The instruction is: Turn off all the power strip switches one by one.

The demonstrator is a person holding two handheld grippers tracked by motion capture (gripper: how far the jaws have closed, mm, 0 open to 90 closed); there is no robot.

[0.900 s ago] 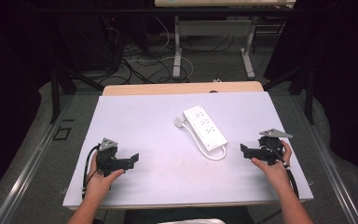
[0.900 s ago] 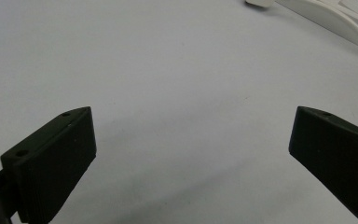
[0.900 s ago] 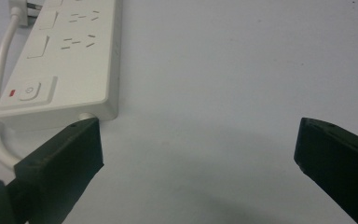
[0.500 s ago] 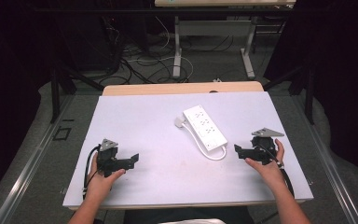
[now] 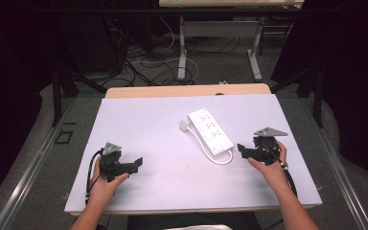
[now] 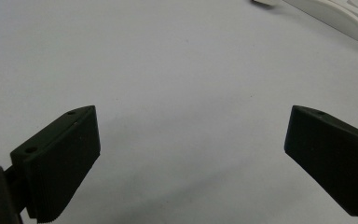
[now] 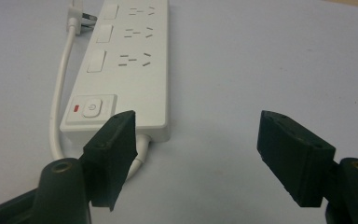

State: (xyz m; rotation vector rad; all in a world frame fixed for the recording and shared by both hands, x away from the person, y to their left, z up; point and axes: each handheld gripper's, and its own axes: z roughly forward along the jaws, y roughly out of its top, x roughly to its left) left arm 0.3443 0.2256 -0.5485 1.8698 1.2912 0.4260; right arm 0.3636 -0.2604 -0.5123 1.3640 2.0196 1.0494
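A white power strip [image 5: 211, 130] lies aslant right of the table's [image 5: 139, 120] middle, its cord [image 5: 220, 158] looping at the near end and plug [image 5: 185, 126] at the far end. Bare tabletop stretches across the left half and the near edge.

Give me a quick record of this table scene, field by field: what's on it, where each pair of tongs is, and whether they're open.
surface: white table
item: white power strip, lying flat, its cord looped at the near end
plug: beside the strip's far end
left tongs: open, empty, over bare table
right tongs: open, empty, just short of the strip's switch end
switch: near the right tongs
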